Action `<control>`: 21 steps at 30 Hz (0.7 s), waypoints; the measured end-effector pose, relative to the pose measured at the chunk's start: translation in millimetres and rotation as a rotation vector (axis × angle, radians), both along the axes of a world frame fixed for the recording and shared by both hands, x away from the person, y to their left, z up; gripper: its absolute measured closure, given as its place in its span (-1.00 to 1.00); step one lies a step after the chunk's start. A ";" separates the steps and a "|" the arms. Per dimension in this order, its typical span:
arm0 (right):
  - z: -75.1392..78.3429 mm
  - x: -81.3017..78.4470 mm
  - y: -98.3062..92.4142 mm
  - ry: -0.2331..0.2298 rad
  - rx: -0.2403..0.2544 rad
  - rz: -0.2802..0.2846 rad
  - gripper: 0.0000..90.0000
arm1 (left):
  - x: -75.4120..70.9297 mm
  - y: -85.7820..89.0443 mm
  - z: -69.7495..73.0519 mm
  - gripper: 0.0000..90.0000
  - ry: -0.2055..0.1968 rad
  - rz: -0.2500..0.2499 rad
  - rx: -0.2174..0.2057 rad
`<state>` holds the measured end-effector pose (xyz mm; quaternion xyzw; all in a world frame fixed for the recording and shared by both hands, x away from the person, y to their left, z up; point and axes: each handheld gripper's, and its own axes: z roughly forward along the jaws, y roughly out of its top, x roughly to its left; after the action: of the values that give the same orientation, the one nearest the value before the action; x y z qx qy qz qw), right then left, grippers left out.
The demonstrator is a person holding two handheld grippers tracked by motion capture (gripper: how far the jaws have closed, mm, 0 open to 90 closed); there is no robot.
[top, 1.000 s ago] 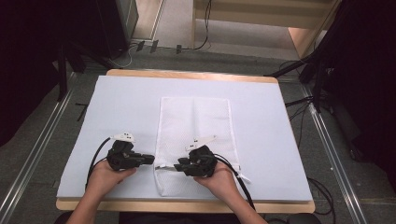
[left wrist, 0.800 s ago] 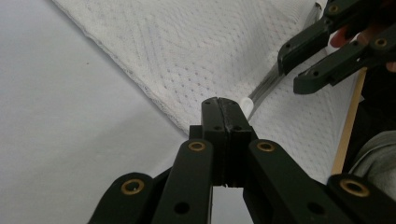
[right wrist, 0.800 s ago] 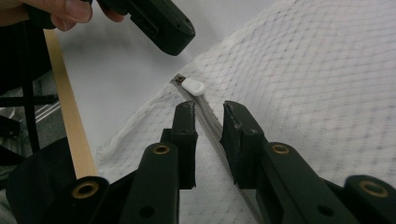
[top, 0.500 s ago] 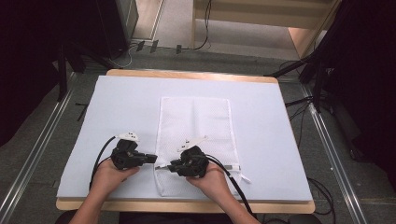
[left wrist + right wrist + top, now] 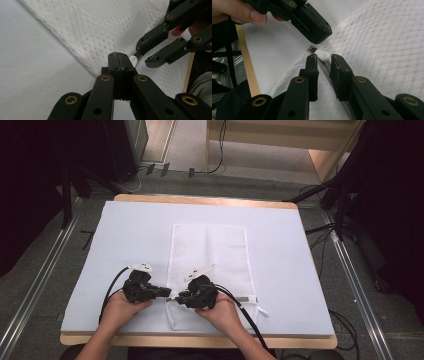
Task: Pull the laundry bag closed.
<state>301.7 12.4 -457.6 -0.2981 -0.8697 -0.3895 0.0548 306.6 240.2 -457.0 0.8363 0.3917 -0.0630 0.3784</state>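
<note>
A white mesh zip bag [image 5: 210, 255] lies flat on the pale mat [image 5: 130, 235]. Both grippers meet at its near left edge. My left gripper [image 5: 169, 295] [image 5: 120, 56] is shut, its tips pinching the bag's hem at the end of the zipper [image 5: 328, 67]. Facing it, my right gripper [image 5: 179, 297] [image 5: 324, 60] is open, its jaws straddling the zipper line with the white zipper pull [image 5: 323, 55] [image 5: 133, 60] just beyond the tips. In the right gripper view the left gripper [image 5: 317, 41] comes in from the top, held by a hand [image 5: 249, 17].
The mat covers a wooden table whose edge [image 5: 200, 199] shows at the back and front. A white tab and cord [image 5: 252, 302] stick out at the bag's near right side. Cables and dark stands lie on the floor around the table.
Both hands have closed in on each other. The right gripper slid left across the bag to its left edge, and the left gripper moved right to meet it.
</note>
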 end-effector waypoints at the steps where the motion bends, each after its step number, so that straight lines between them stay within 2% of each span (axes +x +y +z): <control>1: -0.9 0.6 1.3 0.003 0.002 -0.002 0.72 | 0.1 -0.5 -0.9 1.00 0.005 0.000 0.006; 4: -2.8 3.7 5.3 0.028 0.007 -0.004 0.71 | 0.5 -0.6 -3.4 1.00 0.013 -0.003 0.022; 6: -4.3 6.6 9.7 0.046 -0.003 -0.009 0.70 | 1.1 1.7 -4.3 1.00 0.020 0.004 0.011; 12: -8.0 10.0 13.3 0.070 -0.010 -0.008 0.70 | 1.9 2.5 -5.9 1.00 0.026 0.001 0.017; 21: -1.1 0.7 13.5 0.055 -0.006 0.023 0.70 | 1.0 1.8 -5.4 1.00 0.028 -0.001 0.027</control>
<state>302.4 26.0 -458.7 -0.2988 -0.8724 -0.3779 0.0824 307.6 241.9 -462.4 0.8405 0.3975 -0.0696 0.3616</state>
